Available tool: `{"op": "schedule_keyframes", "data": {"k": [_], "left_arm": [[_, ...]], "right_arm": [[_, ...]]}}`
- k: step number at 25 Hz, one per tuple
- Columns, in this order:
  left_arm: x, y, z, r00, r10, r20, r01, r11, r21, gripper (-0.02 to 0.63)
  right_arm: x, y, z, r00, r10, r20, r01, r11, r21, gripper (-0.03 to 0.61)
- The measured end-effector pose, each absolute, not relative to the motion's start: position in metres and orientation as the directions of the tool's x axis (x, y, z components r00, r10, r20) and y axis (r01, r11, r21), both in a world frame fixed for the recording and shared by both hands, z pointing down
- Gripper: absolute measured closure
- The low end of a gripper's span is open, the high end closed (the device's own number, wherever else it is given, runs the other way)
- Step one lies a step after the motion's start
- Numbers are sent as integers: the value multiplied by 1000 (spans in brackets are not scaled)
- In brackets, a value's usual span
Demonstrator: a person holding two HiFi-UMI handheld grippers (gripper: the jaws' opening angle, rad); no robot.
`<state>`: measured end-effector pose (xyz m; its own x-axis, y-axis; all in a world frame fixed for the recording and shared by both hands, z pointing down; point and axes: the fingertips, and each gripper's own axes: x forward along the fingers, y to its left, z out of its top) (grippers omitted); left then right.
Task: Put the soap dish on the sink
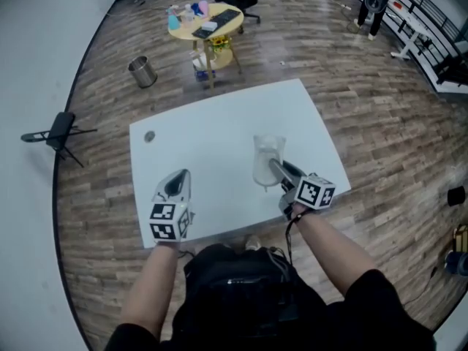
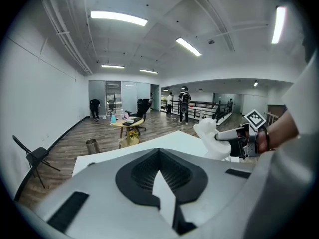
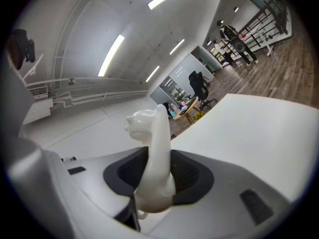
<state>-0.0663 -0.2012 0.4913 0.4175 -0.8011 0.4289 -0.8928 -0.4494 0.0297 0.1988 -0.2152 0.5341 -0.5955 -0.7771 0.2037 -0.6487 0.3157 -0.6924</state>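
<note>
Tongs status: right tongs [image 1: 275,169] clamped on the rim of the translucent white plastic soap dish [image 1: 266,158]. The dish is held edge-up over the white tabletop [image 1: 219,123], right of centre, presumably a carrying grip. Left tongs [image 1: 178,183] closed, empty, near left, apparently kept clear. No sink identifiable in any view.

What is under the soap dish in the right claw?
Only white table shows below the soap dish, gripped by the right claw; the patch directly beneath is covered.

Bright ceiling strip lights [image 2: 118,17]; fisheye edges dark, warped.
</note>
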Motion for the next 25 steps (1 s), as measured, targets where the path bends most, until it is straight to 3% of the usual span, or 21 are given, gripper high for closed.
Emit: {"op": "schedule_keyframes", "data": {"k": [25], "left_arm": [[-149, -259, 502, 457, -802, 384, -885, -453, 106, 624]], "right_arm": [[123, -255, 535, -554, -779, 293, -723, 276, -633, 434]]}}
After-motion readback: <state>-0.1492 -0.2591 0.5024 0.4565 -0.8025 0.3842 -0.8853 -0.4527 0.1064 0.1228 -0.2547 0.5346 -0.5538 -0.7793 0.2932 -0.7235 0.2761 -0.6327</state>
